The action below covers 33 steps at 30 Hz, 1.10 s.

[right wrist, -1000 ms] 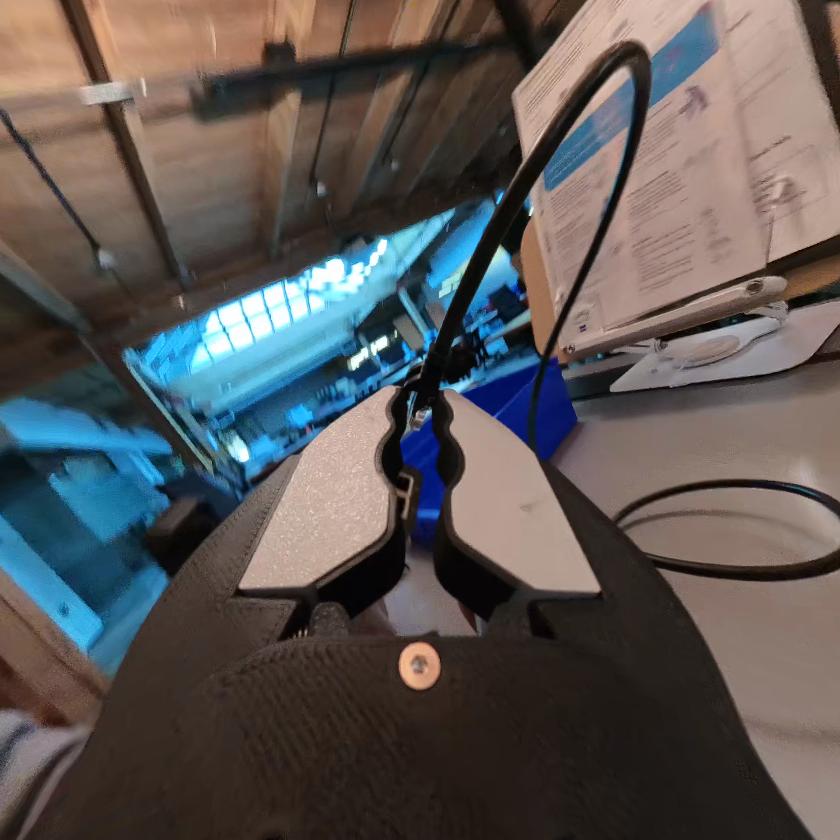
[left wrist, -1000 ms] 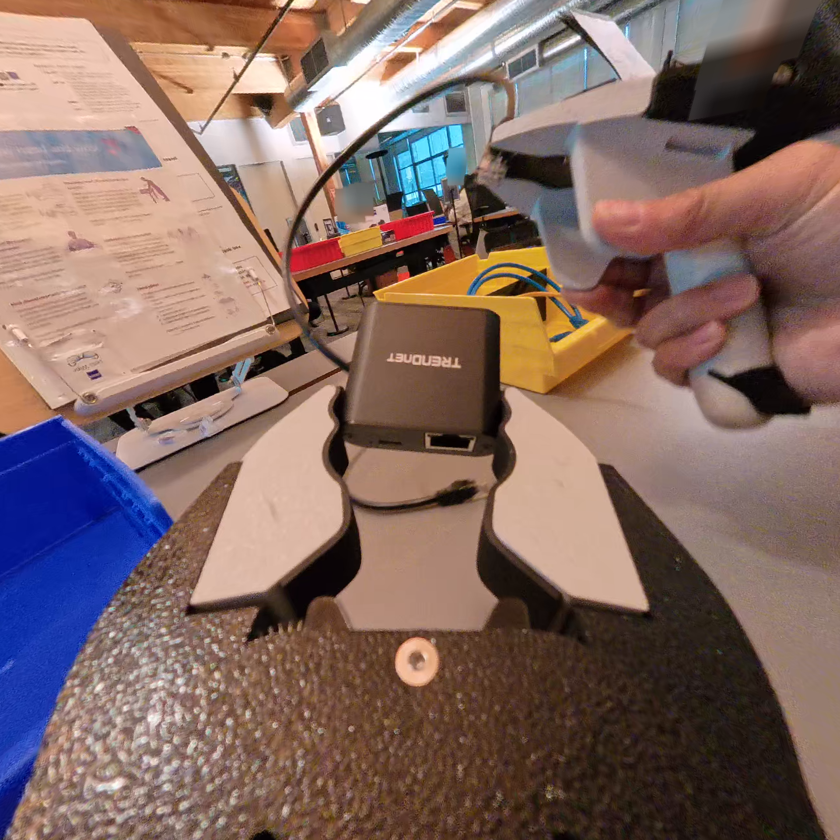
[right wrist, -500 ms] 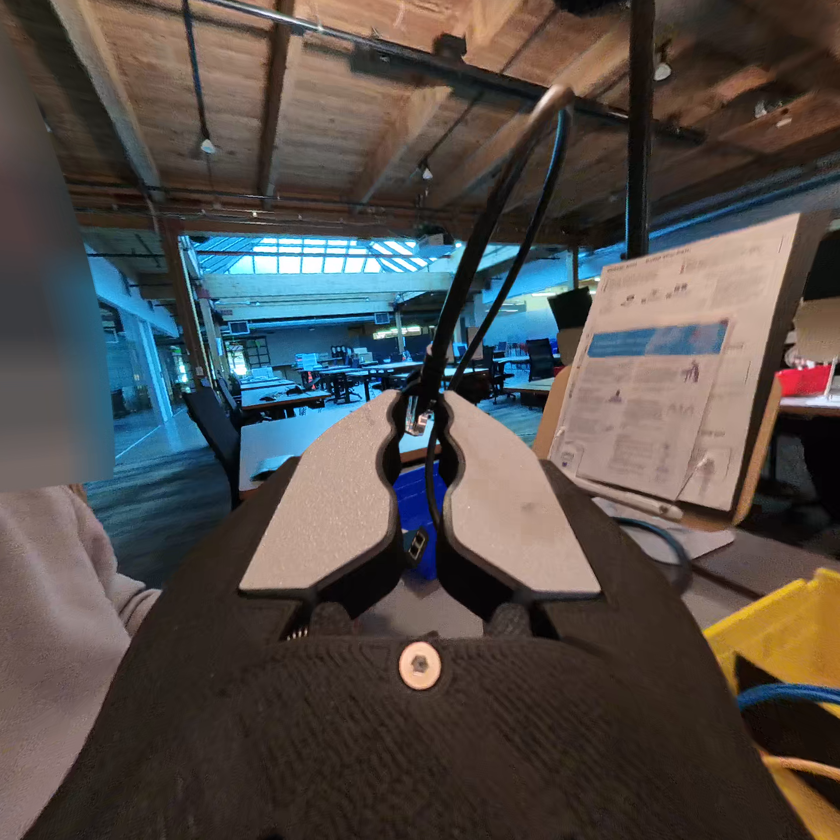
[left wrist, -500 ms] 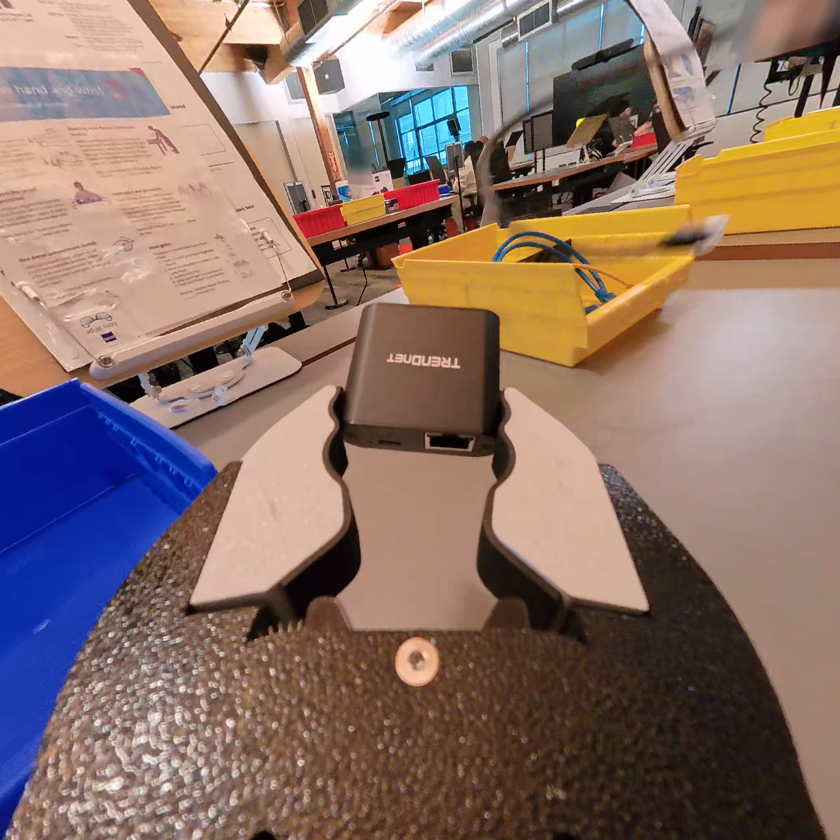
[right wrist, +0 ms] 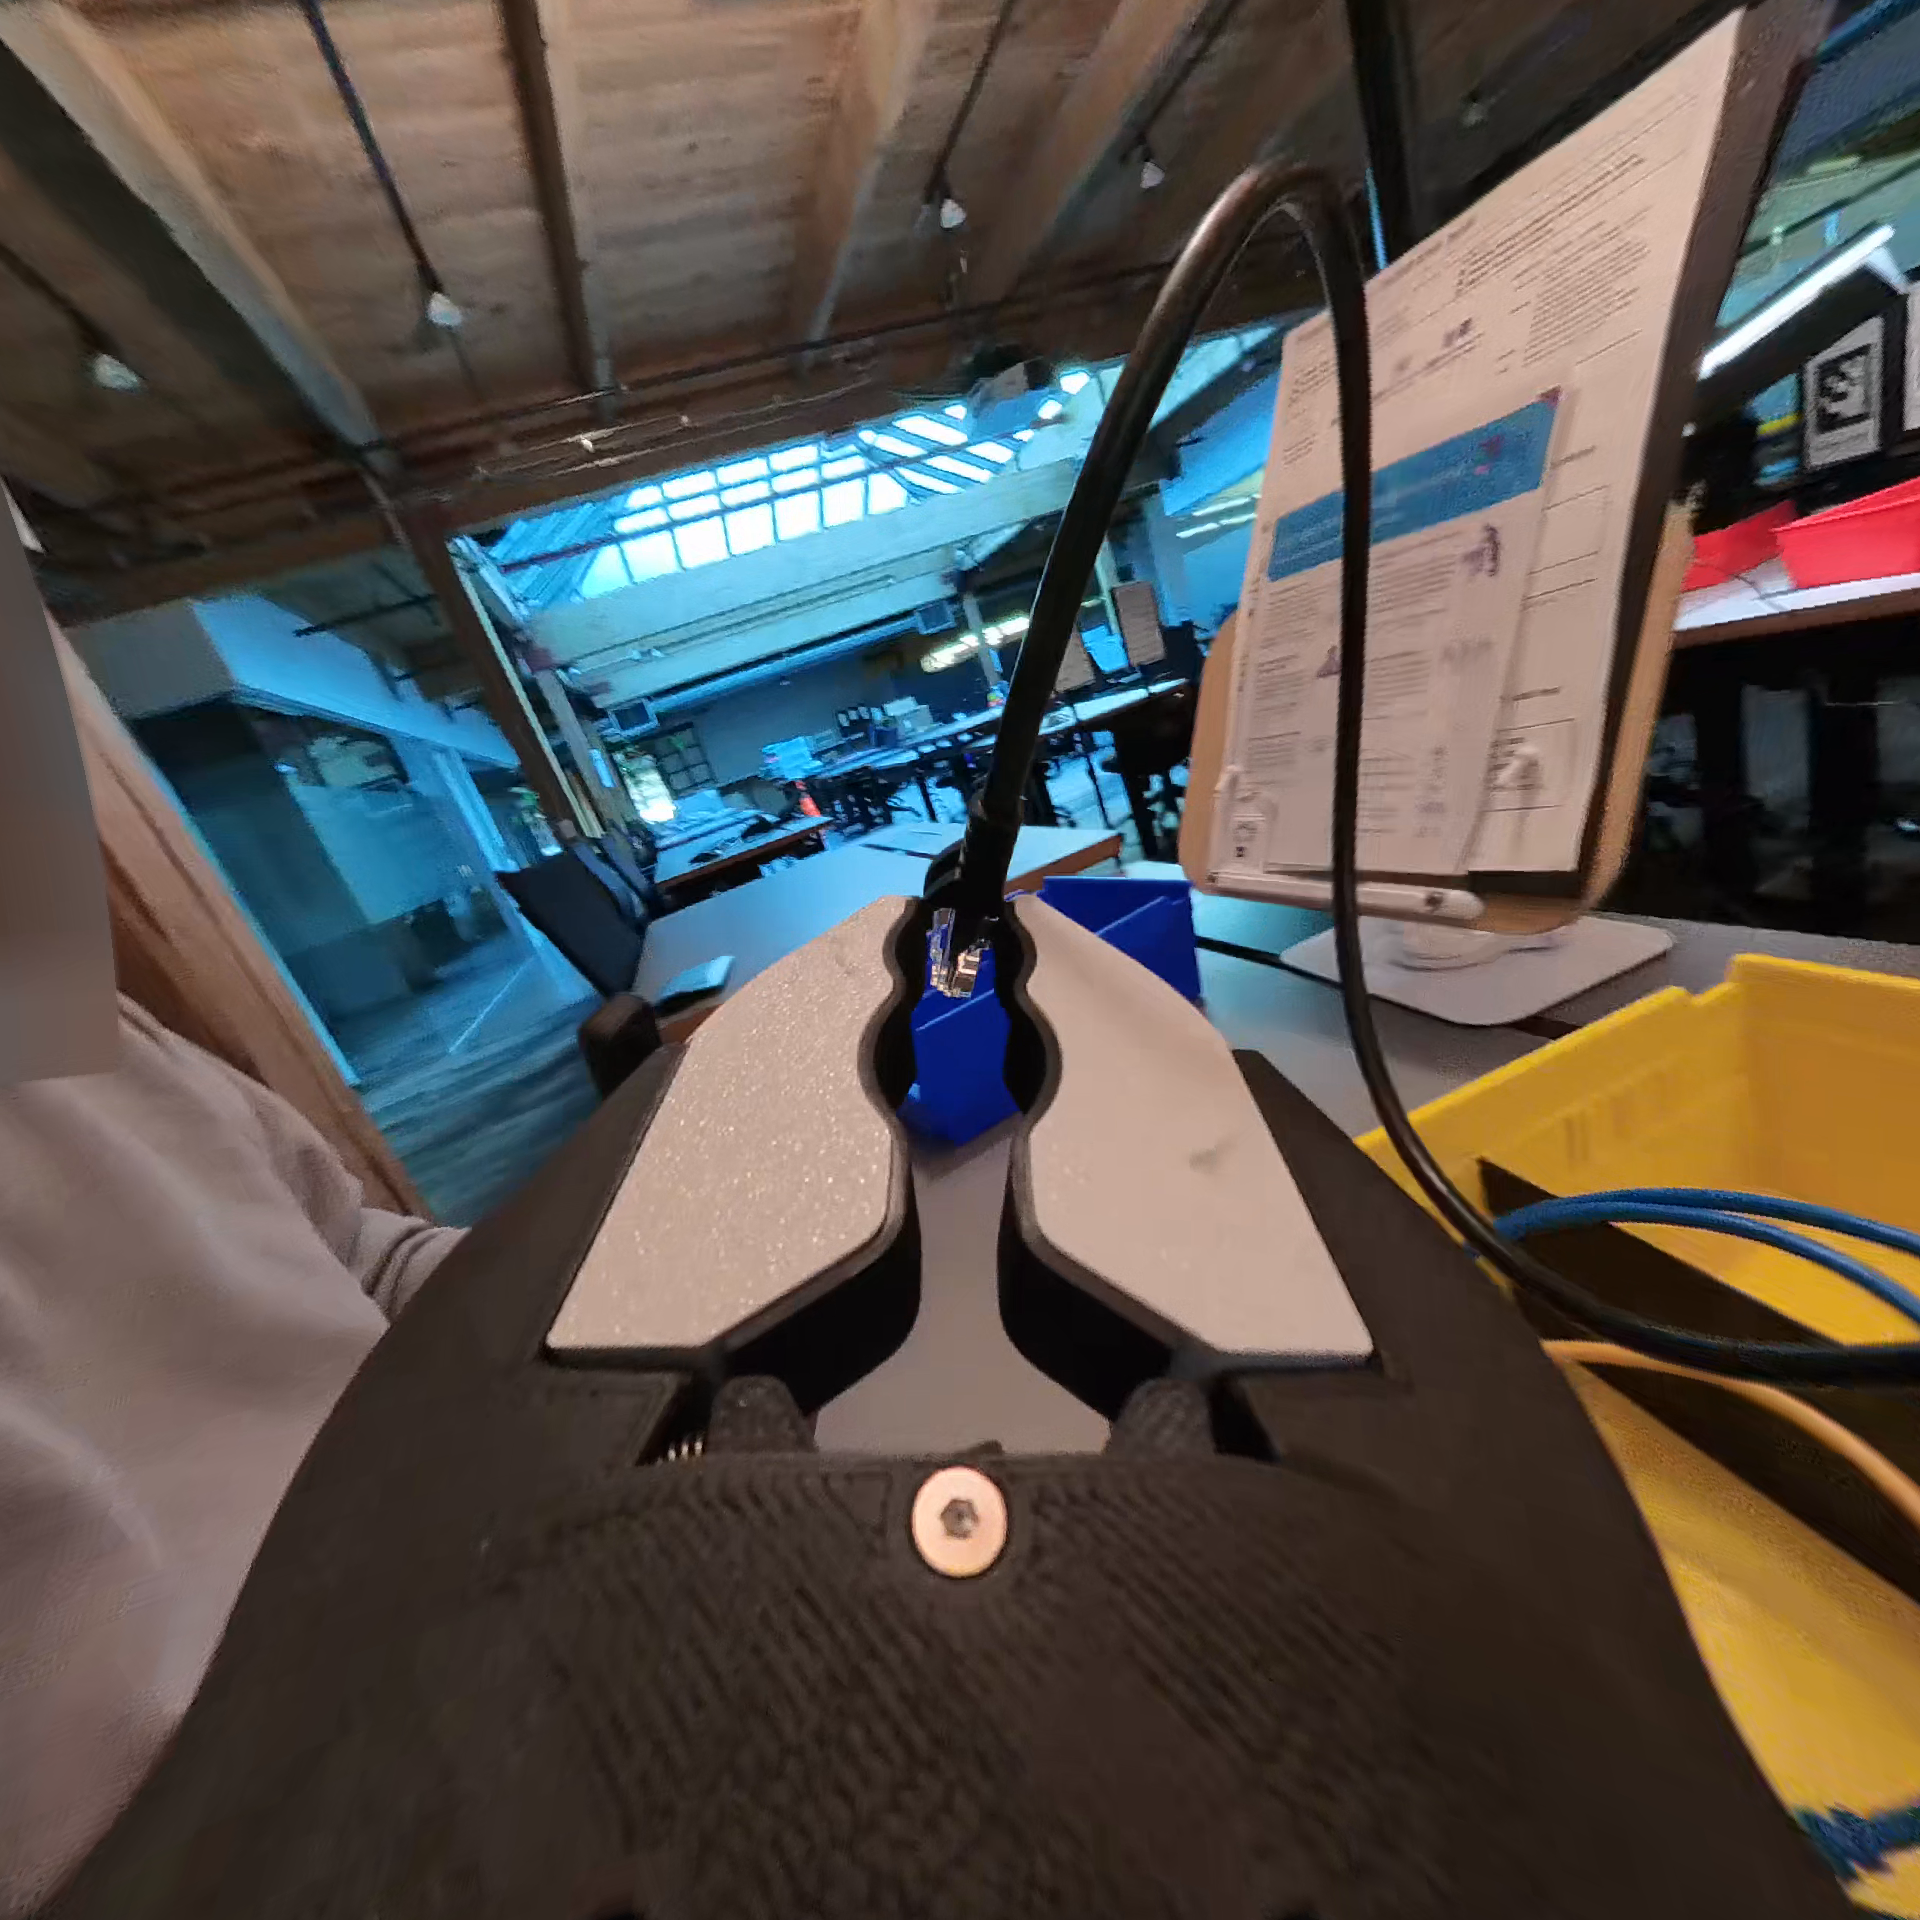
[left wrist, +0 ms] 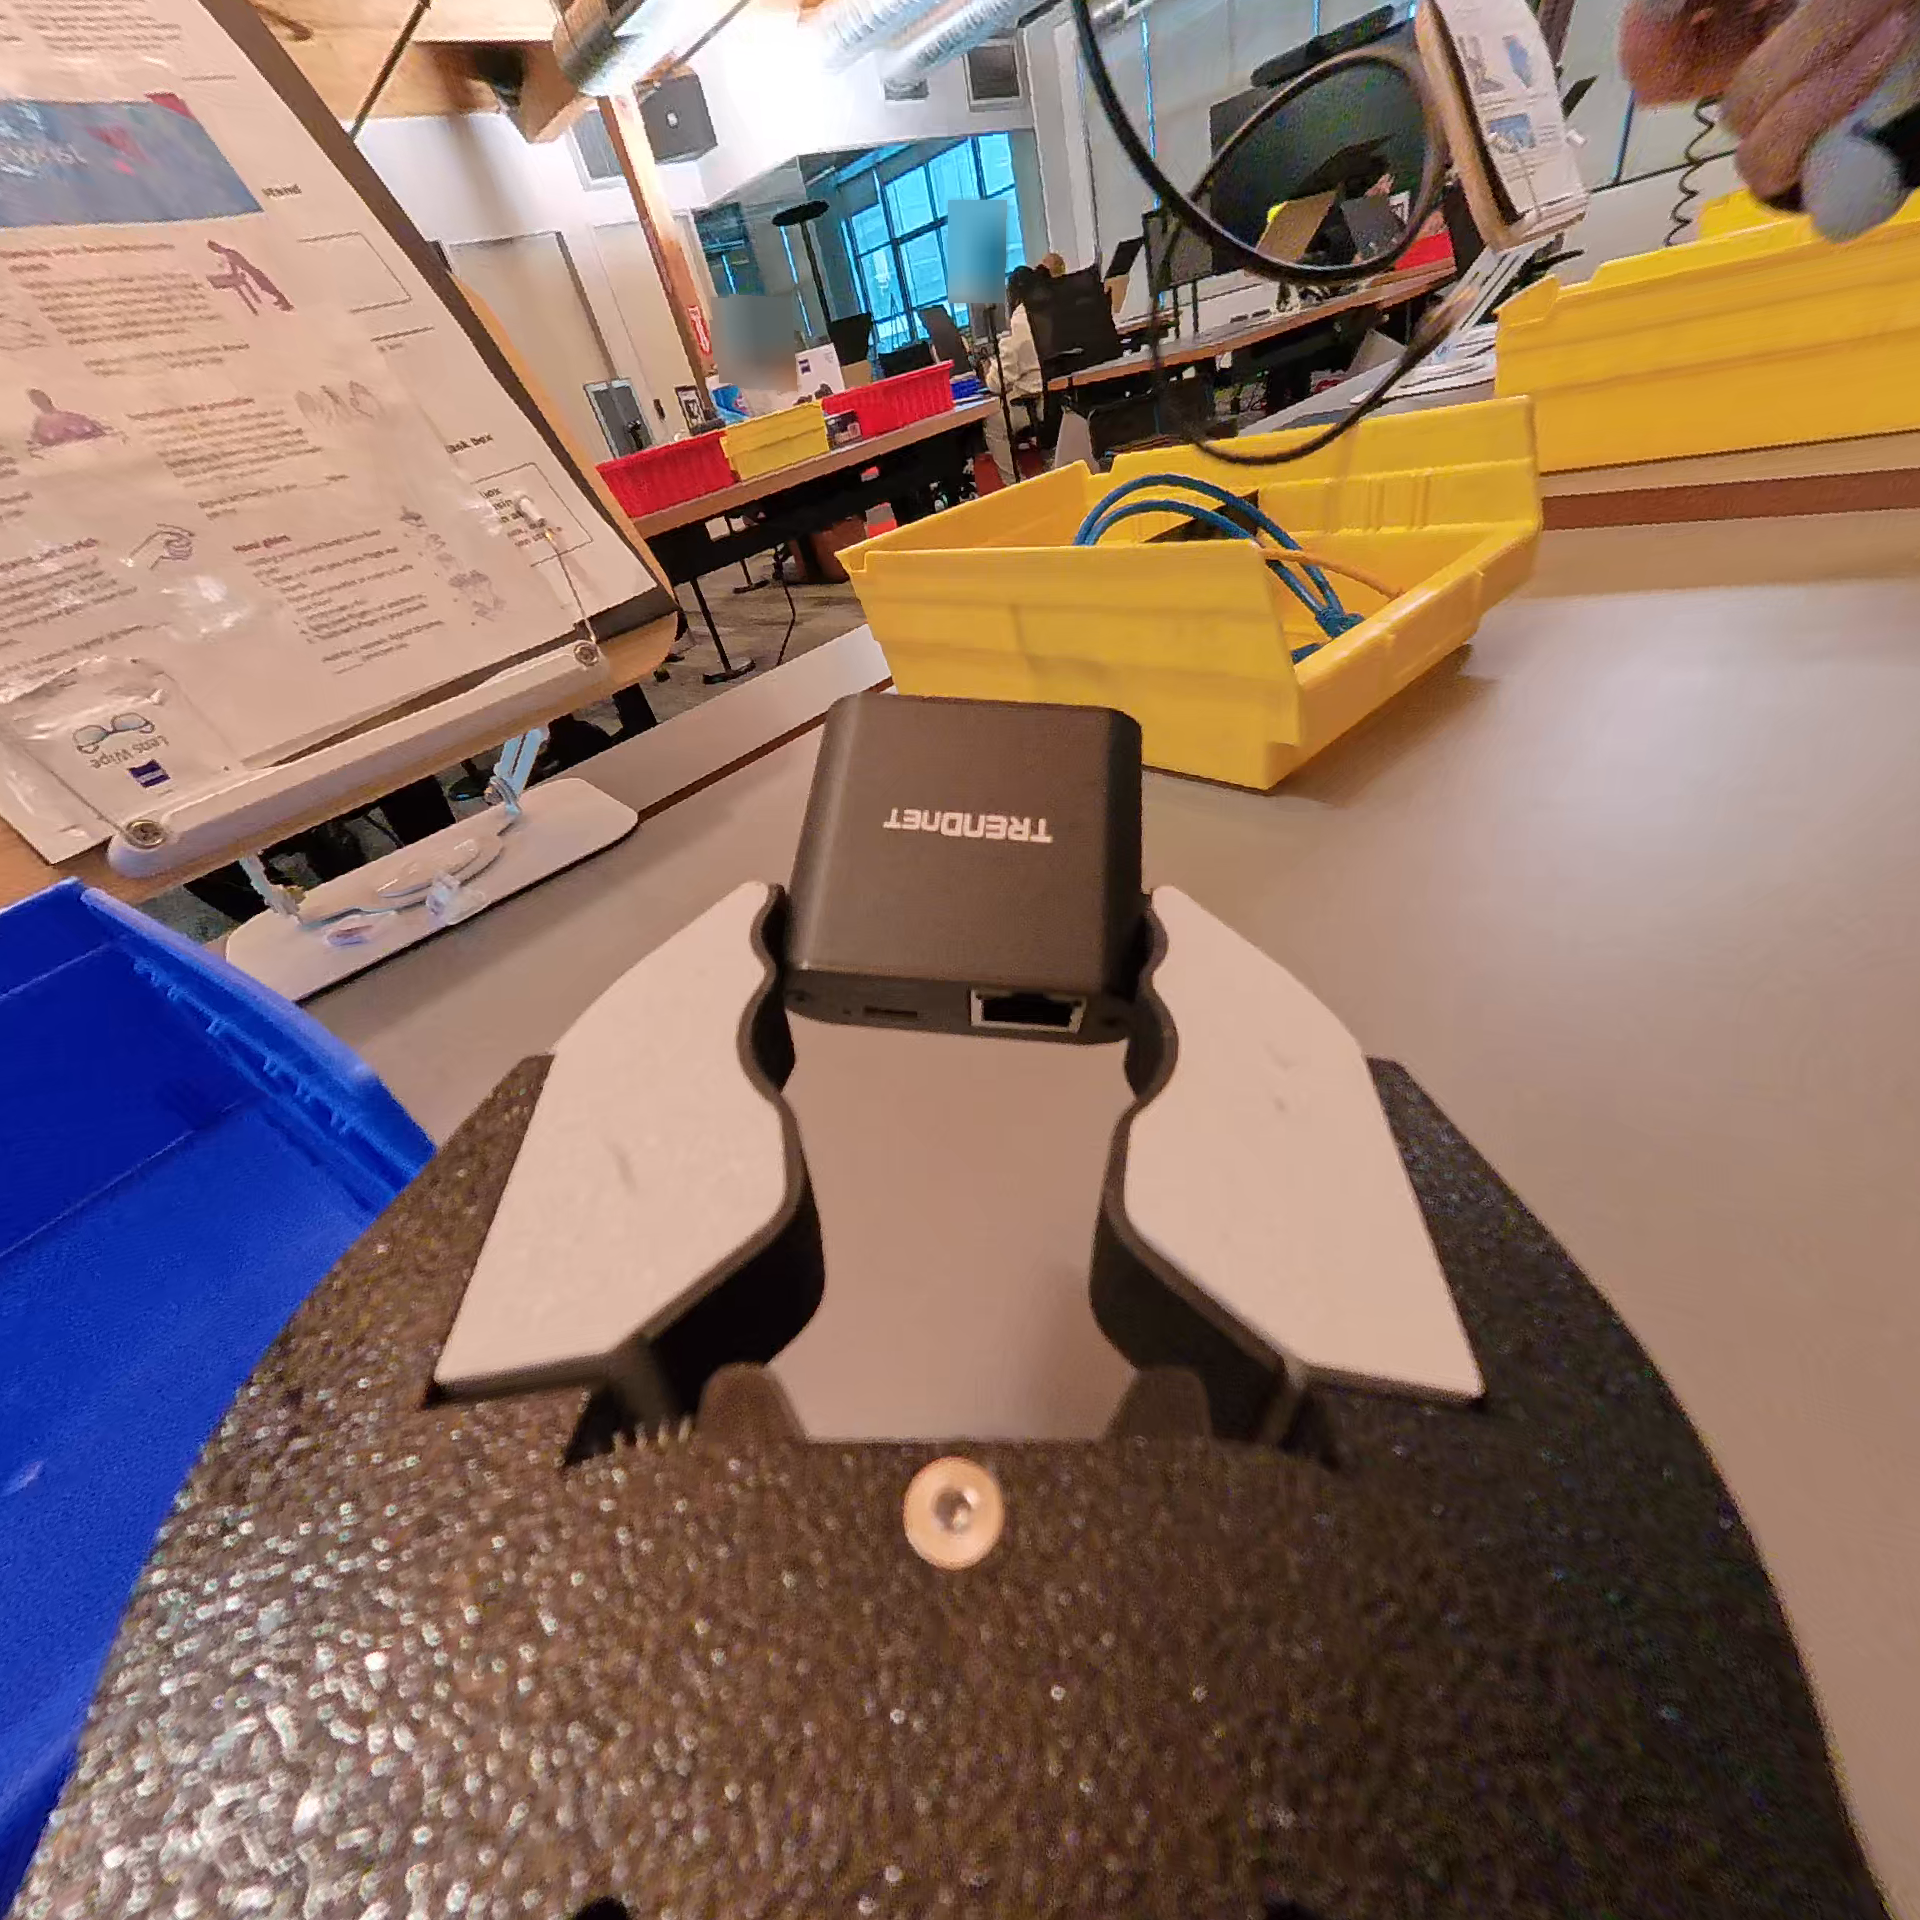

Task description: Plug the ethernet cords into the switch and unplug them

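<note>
My left gripper (left wrist: 961, 940) is shut on a small black switch (left wrist: 966, 852) and holds it over the grey table, its empty port (left wrist: 1027, 1008) facing me. My right gripper (right wrist: 961, 951) is shut on the clear plug (right wrist: 956, 951) of a black ethernet cord (right wrist: 1340, 623). The cord arcs up and drops into the yellow bin (right wrist: 1662, 1091). In the left wrist view the cord (left wrist: 1340, 177) loops high at the upper right, below a hand (left wrist: 1766, 94) at the top right corner. The right gripper itself is hidden there.
A yellow bin (left wrist: 1091, 623) with blue and tan cords (left wrist: 1195, 520) stands behind the switch. A blue bin (left wrist: 156, 1195) is at the left. A tilted instruction sheet on a white stand (left wrist: 260, 468) is at the back left. A second yellow bin (left wrist: 1714, 353) is at the far right. One gripper's finger ends stand about 35 cm off the other's.
My right gripper has swung the black cord away from the switch, up and right over the yellow bin. The cord end that lay in front of the switch is gone. The left gripper keeps holding the switch.
</note>
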Motion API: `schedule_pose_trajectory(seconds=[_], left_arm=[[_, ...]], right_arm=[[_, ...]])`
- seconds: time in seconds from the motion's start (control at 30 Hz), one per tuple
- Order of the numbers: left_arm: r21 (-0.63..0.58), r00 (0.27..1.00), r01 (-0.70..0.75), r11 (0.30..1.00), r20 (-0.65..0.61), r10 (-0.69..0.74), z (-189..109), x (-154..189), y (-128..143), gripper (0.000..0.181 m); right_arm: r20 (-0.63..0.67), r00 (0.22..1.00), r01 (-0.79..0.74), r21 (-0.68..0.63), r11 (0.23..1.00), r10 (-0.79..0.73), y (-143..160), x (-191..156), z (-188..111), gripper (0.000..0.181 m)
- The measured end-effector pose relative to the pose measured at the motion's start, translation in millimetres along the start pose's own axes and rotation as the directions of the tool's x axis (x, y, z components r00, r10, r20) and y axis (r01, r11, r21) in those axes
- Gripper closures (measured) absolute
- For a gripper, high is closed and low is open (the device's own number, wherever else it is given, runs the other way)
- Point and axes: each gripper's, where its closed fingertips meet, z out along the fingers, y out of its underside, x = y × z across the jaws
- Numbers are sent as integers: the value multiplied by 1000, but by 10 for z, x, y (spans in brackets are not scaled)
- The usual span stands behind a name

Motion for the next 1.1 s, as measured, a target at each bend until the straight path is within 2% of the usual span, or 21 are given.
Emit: schedule_pose_trajectory(seconds=[0.1, 0.17, 0.27, 0.5, 0.57, 0.63, 0.7, 0.77, 0.83, 0.87, 0.93, 1.0, 1.03, 1.1], left_arm=[[1, 1000, -1, 1000, -4, 1, -1, 7, -1, 119], [-1, 1000, 1, 1000, -6, -1, -1, 7, 2, 119], [1, 1000, 5, 1000, -12, -5, 3, 16, 5, 119], [4, 1000, 12, 1000, -23, -12, -6, 29, -2, 119], [7, 1000, 19, 1000, -23, -19, -12, 20, -4, 119], [7, 999, 26, 1000, -25, -26, -14, 16, -3, 119], [8, 999, 31, 999, -26, -31, -14, 14, -2, 119], [6, 999, 32, 999, -29, -32, -12, 19, 0, 119], [6, 999, 33, 999, -34, -33, -11, 27, 0, 119], [4, 999, 34, 999, -36, -34, -10, 31, 2, 119], [4, 999, 34, 999, -40, -34, -10, 38, 1, 119], [0, 998, 35, 999, -47, -35, -10, 49, 4, 119], [-1, 998, 34, 999, -52, -34, -8, 58, 5, 119], [-4, 997, 34, 999, -66, -34, -3, 78, 6, 119]], right_arm=[[52, 997, -57, 79, 995, 53, 4, -75, 50, 168], [72, 997, 8, 49, 999, -12, 3, -217, 141, 168], [-24, 996, 81, -78, 994, -83, 104, -81, 216, 168], [-179, 980, 63, -146, 987, -89, 381, 379, 113, 168], [-259, 960, 68, -143, 987, -103, 377, 510, 63, 168], [-336, 939, 2, -200, 980, -71, 473, 648, 4, 168], [-478, 875, -117, -363, 924, -77, 779, 889, -159, 164], [-640, 736, -219, -532, 818, -219, 1104, 1169, -470, 157], [-686, 612, -251, -640, 726, -393, 1266, 1335, -725, 150], [-694, 568, -258, -661, 705, -443, 1297, 1372, -795, 147], [-702, 529, -259, -669, 697, -477, 1299, 1367, -836, 122], [-705, 526, -229, -656, 719, -476, 1228, 1295, -793, 106], [-695, 552, -186, -641, 744, -461, 1178, 1219, -691, 94], [-631, 680, -83, -572, 816, -373, 1144, 926, -311, 96]])
